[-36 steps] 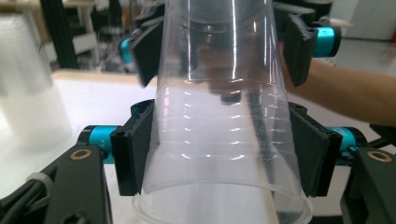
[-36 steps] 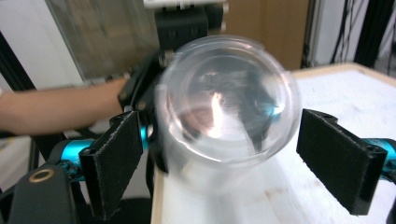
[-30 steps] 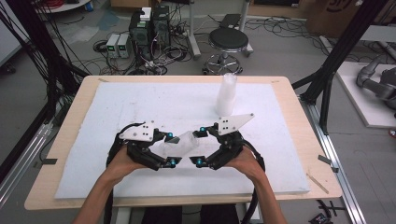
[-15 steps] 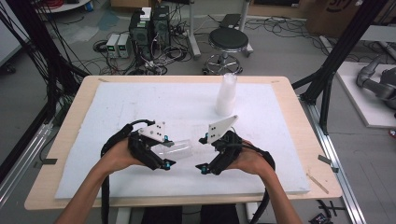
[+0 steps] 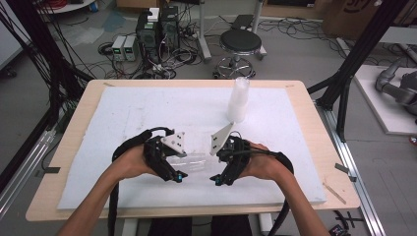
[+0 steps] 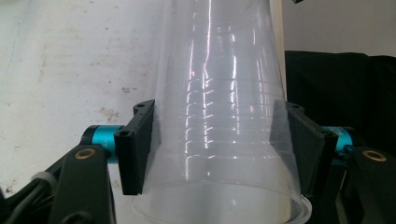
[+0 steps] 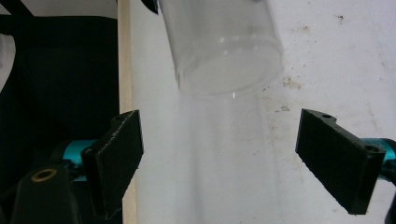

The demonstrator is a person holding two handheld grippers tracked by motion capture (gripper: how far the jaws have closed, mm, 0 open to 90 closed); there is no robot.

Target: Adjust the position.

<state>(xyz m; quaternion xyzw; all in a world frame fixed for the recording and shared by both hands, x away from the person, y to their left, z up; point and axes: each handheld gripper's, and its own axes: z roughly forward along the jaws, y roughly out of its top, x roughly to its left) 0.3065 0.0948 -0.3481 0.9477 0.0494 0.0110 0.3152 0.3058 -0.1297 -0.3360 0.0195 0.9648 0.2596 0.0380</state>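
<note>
A clear plastic cup (image 6: 219, 93) lies sideways in my left gripper (image 6: 219, 149), whose jaws are shut on its wall just above the rim. From above, the cup (image 5: 195, 158) hangs low over the white mat between my left gripper (image 5: 173, 162) and my right gripper (image 5: 222, 164). The cup's base (image 7: 229, 51) points at my right gripper (image 7: 238, 154), which stands open a short way off it with nothing between its fingers. Faint rings inside the cup hint at more than one nested cup; I cannot tell for sure.
A tall stack of clear cups (image 5: 238, 101) stands upright on the white mat (image 5: 123, 113), beyond the right hand. The wooden table edge (image 5: 314, 118) frames the mat. A stool, cables and electronics sit on the floor past the table.
Both hands have drawn back toward the table's front edge. The right gripper, close against the cup a second ago, now stands open off the cup's base.
</note>
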